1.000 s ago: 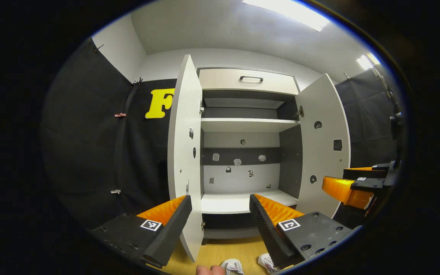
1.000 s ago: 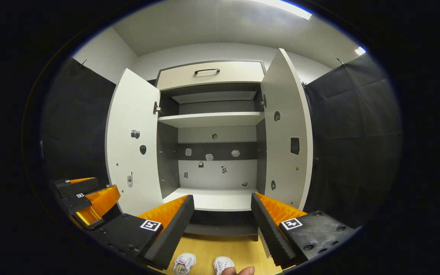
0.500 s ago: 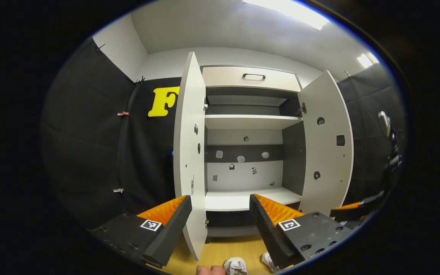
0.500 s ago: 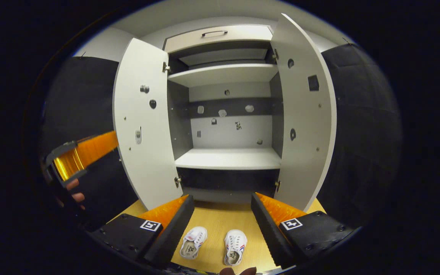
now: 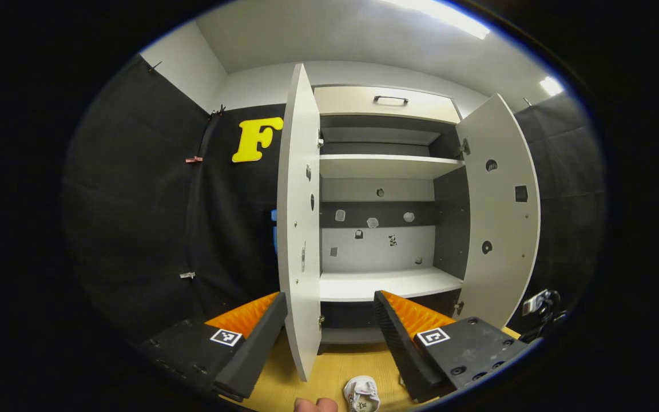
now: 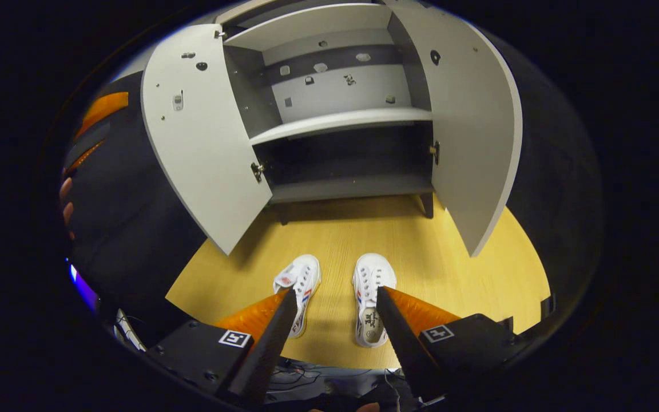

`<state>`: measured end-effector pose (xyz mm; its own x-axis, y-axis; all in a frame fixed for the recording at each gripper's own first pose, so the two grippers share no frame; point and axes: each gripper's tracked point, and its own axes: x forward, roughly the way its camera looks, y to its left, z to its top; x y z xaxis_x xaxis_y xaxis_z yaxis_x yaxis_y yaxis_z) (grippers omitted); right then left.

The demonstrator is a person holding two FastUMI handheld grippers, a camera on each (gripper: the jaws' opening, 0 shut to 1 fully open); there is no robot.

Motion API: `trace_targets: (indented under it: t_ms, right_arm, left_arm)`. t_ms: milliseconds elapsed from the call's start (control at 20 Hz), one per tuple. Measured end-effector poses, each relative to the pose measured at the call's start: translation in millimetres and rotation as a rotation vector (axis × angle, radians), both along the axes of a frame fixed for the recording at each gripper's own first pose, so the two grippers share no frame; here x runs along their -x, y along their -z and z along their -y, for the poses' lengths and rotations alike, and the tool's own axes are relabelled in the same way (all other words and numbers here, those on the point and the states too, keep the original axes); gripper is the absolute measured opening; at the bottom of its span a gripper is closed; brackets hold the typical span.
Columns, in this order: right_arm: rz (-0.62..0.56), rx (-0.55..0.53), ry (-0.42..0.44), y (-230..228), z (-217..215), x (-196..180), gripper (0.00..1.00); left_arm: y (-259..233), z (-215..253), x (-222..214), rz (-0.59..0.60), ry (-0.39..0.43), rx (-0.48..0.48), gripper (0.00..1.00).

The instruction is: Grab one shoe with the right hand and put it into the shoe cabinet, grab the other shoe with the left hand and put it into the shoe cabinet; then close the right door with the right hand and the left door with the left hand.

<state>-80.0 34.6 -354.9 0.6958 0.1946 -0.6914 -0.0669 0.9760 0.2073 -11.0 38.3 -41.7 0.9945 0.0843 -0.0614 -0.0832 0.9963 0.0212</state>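
Two small white shoes stand side by side on the wooden floor: the left shoe (image 6: pixel 300 284) and the right shoe (image 6: pixel 372 296), toes toward the shoe cabinet (image 6: pixel 341 120). Both cabinet doors, the left door (image 6: pixel 198 131) and the right door (image 6: pixel 472 114), hang wide open. My right gripper (image 6: pixel 332 309) is open above the shoes, tilted down, its right finger over the right shoe's heel. In the left gripper view my left gripper (image 5: pixel 329 312) is open, held level facing the cabinet (image 5: pixel 384 206), with one shoe (image 5: pixel 362 393) low between its fingers.
The cabinet's white shelves (image 5: pixel 384 283) hold nothing. A drawer with a black handle (image 5: pixel 389 100) tops the cabinet. Black cloth walls (image 5: pixel 135 217) flank it. A hand (image 6: pixel 66 200) with the other gripper shows at the left edge of the right gripper view. Cables (image 6: pixel 301 380) lie near the floor's front edge.
My right gripper has tilted downward and moved over the two shoes, so the cabinet has risen in its view. My left gripper has drifted slightly, still facing the cabinet.
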Motion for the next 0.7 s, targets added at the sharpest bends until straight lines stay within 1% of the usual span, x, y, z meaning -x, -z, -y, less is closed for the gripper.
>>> trace_targets:
  t_ms: [50, 100, 150, 200, 250, 300, 350, 500, 550, 600, 700]
  right_arm:
    - [-0.021, -0.012, -0.005, 14, -2, 2, 0.92]
    - [-0.042, -0.014, 0.002, 30, -2, 3, 0.89]
    - [-0.059, -0.019, 0.012, 44, -1, 1, 0.81]
    - [-0.074, -0.021, 0.026, 59, 1, -1, 0.78]
    - [-0.092, -0.017, 0.044, 75, 4, -3, 0.71]
    - [-0.126, -0.011, 0.064, 92, 10, -3, 0.66]
    - [-0.150, -0.008, 0.080, 108, 13, -3, 0.58]
    - [-0.178, 0.029, 0.091, 140, 19, -7, 0.58]
    - [-0.180, 0.032, 0.087, 148, 18, -10, 0.67]
    - [-0.183, 0.032, 0.081, 154, 16, -12, 0.58]
    - [-0.172, 0.026, 0.082, 162, 10, -20, 0.58]
  left_arm:
    - [2, -2, 1, -0.004, -0.005, 0.002, 0.95]
    - [5, -4, 1, -0.008, -0.009, 0.003, 0.95]
    - [7, -5, 1, -0.013, -0.012, 0.004, 0.95]
    - [10, -6, 0, -0.017, -0.014, 0.003, 0.95]
    - [11, -7, 0, -0.021, -0.017, -0.001, 0.95]
    - [14, -8, 0, -0.026, -0.021, -0.007, 0.94]
    - [17, -9, -1, -0.030, -0.023, -0.013, 0.95]
    - [23, -12, 0, -0.045, -0.031, -0.027, 0.95]
    - [25, -13, -1, -0.050, -0.034, -0.030, 0.95]
    - [27, -14, -2, -0.054, -0.036, -0.033, 0.95]
    - [31, -17, -3, -0.061, -0.042, -0.039, 0.95]
